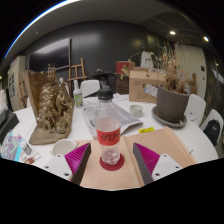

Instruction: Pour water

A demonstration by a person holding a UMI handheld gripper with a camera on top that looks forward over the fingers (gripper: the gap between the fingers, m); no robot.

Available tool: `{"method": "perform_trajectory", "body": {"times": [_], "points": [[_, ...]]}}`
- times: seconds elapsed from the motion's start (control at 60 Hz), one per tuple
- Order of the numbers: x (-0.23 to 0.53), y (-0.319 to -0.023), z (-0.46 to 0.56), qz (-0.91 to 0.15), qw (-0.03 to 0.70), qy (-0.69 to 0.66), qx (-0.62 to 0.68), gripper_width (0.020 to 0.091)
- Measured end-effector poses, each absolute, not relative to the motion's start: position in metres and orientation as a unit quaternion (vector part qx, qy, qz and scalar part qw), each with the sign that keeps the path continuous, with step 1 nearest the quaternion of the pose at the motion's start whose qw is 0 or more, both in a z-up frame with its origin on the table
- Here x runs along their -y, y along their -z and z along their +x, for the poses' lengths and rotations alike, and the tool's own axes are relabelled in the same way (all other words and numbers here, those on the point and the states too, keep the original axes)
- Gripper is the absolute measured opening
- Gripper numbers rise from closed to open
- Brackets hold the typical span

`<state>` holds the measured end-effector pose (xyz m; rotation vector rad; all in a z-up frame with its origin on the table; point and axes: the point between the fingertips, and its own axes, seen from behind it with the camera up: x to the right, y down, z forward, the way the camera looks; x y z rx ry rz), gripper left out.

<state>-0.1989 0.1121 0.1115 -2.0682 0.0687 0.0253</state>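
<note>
Bottle (108, 130): clear glossy plastic, red label. Tabletop (150, 120): smooth white matt surface. Board (125, 165) under bottle: matt tan, cardboard-like. Statue (53, 100): gold-brown metallic sheen. Claw (112, 158) pads (148, 157): matt magenta, ridged.

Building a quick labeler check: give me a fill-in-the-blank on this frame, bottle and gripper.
1. The clear plastic bottle has a ____ cap.
2. The bottle stands ____ the gripper fingers, gaps either side.
3. The bottle rests on a round dark red ____.
4. The golden figure statue stands on the white round table, on the bottle's ____ side.

Missing words: red; between; coaster; left
</note>
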Motion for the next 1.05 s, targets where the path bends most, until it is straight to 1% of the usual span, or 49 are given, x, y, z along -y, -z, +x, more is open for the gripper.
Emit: {"method": "perform_trajectory", "body": {"times": [0.283,0.433,0.55,0.667,1.05], "points": [[0.046,-0.196,-0.257,-0.864,0.503,0.018,0.005,0.0860],[0.131,-0.220,-0.296,-0.871,0.490,0.033,0.025,0.0860],[0.182,-0.224,-0.324,-0.877,0.479,0.028,0.031,0.0856],[0.212,-0.224,-0.338,-0.878,0.477,0.027,0.030,0.0853],[0.246,-0.227,-0.332,-0.873,0.484,0.053,0.040,0.0854]]}}
